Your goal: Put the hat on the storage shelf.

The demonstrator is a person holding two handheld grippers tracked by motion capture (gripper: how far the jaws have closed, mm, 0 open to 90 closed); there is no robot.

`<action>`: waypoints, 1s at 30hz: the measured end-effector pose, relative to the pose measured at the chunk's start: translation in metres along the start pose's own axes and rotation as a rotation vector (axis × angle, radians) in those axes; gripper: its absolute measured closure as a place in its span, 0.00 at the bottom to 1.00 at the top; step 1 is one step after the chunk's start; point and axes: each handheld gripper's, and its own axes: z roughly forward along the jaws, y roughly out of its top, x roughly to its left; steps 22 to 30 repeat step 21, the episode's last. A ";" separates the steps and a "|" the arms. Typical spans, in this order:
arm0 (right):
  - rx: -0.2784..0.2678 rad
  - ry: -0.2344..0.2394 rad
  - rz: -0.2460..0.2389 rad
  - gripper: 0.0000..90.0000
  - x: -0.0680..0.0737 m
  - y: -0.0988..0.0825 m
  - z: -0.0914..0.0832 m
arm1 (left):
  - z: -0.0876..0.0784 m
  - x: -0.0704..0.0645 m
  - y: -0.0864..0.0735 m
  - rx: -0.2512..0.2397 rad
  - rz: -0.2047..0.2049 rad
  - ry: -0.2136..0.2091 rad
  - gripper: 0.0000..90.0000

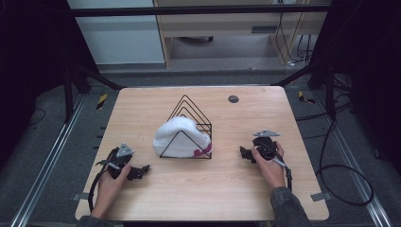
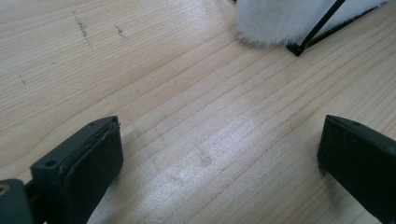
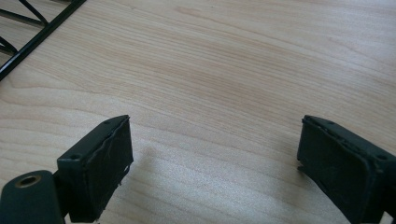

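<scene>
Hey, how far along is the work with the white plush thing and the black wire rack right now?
Looks done: the white plush thing sits inside the black wire rack at the middle of the table. In hand: nothing. The left hand-held gripper and the right hand-held gripper rest on the wood either side of the rack, jaws wide apart over bare tabletop. What is left, if anything, I cannot tell.

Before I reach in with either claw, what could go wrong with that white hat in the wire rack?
The white hat sits wedged among the thin bars of the wire rack, so pulling it may snag the fabric and drag or tip the light rack. The left claw and right claw are both open and low over the table; either could clip the rack's base going in.
</scene>
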 end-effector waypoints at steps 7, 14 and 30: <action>0.003 -0.008 -0.002 0.10 0.002 -0.002 0.004 | 0.000 0.000 0.000 -0.003 -0.003 -0.003 0.00; 0.006 -0.046 -0.014 0.06 0.010 -0.003 0.005 | 0.000 0.000 0.000 -0.002 -0.002 -0.003 0.00; 0.005 -0.054 -0.003 0.07 0.016 -0.008 0.001 | 0.000 0.000 0.000 -0.001 -0.001 -0.004 0.00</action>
